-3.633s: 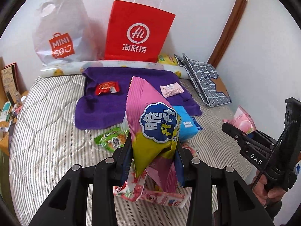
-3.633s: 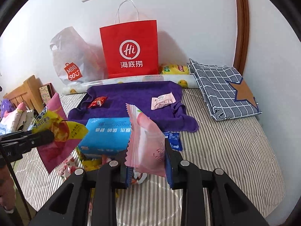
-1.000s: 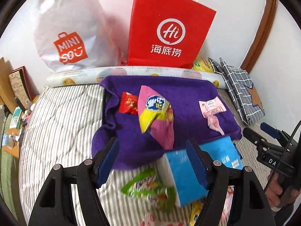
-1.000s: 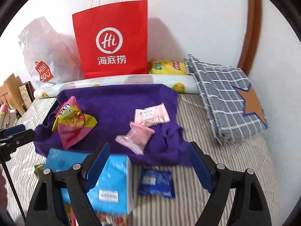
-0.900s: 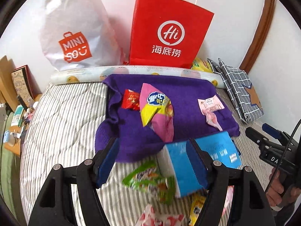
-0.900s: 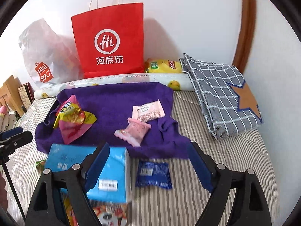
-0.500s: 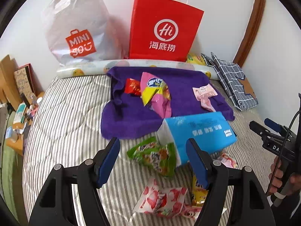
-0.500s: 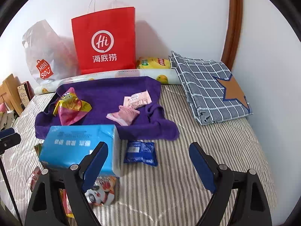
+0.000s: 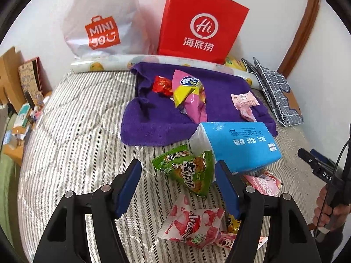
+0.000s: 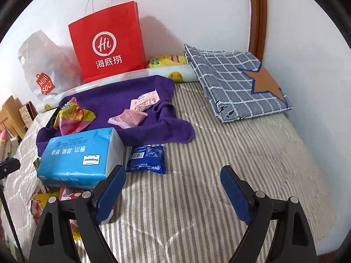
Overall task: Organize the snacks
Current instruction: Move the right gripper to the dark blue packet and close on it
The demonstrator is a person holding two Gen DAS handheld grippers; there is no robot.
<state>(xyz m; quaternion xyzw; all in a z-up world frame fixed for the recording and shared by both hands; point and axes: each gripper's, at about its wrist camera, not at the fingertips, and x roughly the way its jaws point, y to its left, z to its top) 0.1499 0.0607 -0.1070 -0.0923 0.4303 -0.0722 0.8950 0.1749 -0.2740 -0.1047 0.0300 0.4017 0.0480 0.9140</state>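
Observation:
A purple towel (image 9: pixel 219 92) lies on the striped bed, also in the right wrist view (image 10: pixel 114 100). On it lie a pink-and-yellow snack bag (image 9: pixel 189 96), a red packet (image 9: pixel 162 85), and two small pink packets (image 9: pixel 244 103). My left gripper (image 9: pixel 177 177) is open and empty above a green snack bag (image 9: pixel 188 168). A pink strawberry packet (image 9: pixel 193 225) lies nearer. My right gripper (image 10: pixel 173 184) is open and empty over bare bed, right of a dark blue packet (image 10: pixel 147 157).
A blue tissue pack (image 9: pixel 239 144) lies at the towel's front edge, over more snacks. A red paper bag (image 9: pixel 201 22) and a white Miniso bag (image 9: pixel 103 19) stand against the wall. A folded checked cloth (image 10: pixel 237 79) lies at the right.
Both grippers let go of their snack bags onto the purple towel, opened, and pulled back toward the near side of the bed.

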